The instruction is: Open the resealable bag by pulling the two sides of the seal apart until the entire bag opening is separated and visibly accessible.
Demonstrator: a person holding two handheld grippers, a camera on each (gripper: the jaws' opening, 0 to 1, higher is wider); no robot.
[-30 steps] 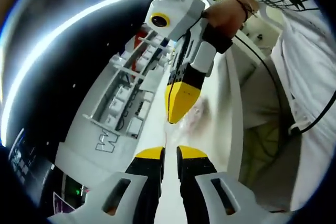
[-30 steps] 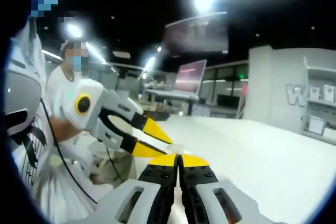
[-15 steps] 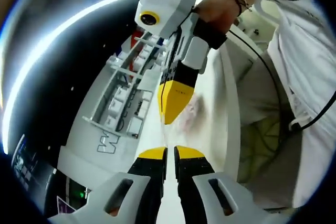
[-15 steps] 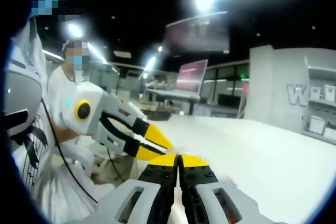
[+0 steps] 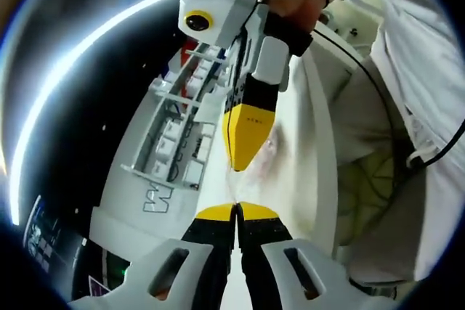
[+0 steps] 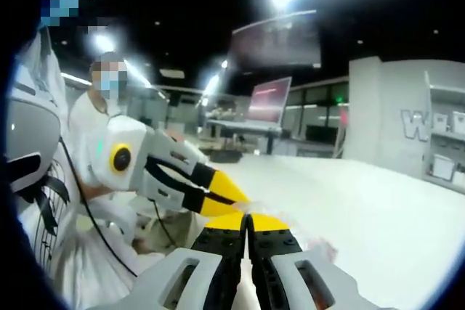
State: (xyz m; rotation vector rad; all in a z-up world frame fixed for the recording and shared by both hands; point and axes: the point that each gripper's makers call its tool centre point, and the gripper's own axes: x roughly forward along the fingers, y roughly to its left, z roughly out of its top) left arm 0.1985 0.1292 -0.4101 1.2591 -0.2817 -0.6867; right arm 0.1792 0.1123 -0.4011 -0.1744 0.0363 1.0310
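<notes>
Above the white tabletop, the yellow-tipped left gripper and right gripper, jaws together, pinch the clear plastic resealable bag at twelve o'clock of each, its seal apparently barely parted.

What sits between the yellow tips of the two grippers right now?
In the left gripper view, a short stretch of thin clear plastic bag bridges the left gripper and the right gripper; the white table lies behind it.

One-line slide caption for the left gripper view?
Both yellow-tipped grippers, left and right, meet tip to tip, jaws closed, over a faint clear bag above the white table.
</notes>
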